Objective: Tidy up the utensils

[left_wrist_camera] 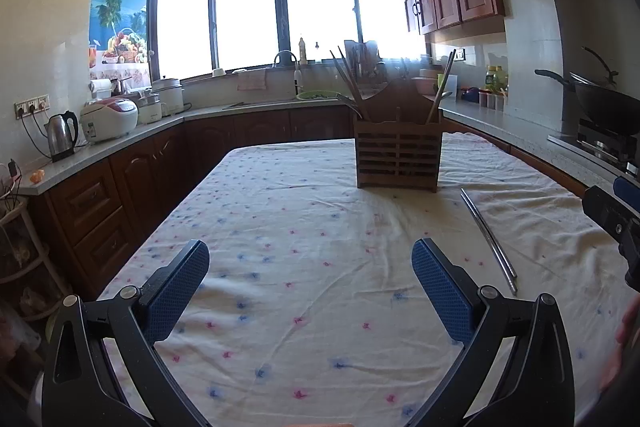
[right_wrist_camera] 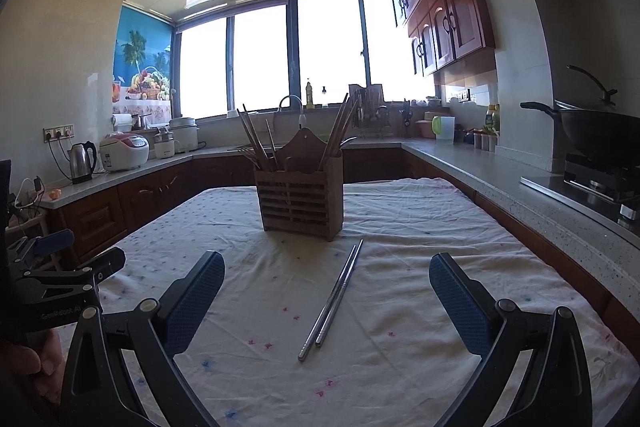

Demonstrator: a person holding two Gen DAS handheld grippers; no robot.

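Open cloth (right_wrist_camera: pixel 400 307) (holder (right_wrist_camera: pixel 298 205) beyond)

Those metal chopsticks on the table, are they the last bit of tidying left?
Apparently so. The wooden holder already stands full of chopsticks. Nothing is in hand: the left gripper and right gripper both hover open and empty. The metal chopsticks lie side by side on the tablecloth, just ahead of the right gripper, not yet picked up.

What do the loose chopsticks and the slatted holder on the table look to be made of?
Chopsticks: likely stainless steel, silver-grey with a bright sheen along their length. Holder: apparently wood, brown and matte, with slatted front and carved back; grain is too dim to confirm.
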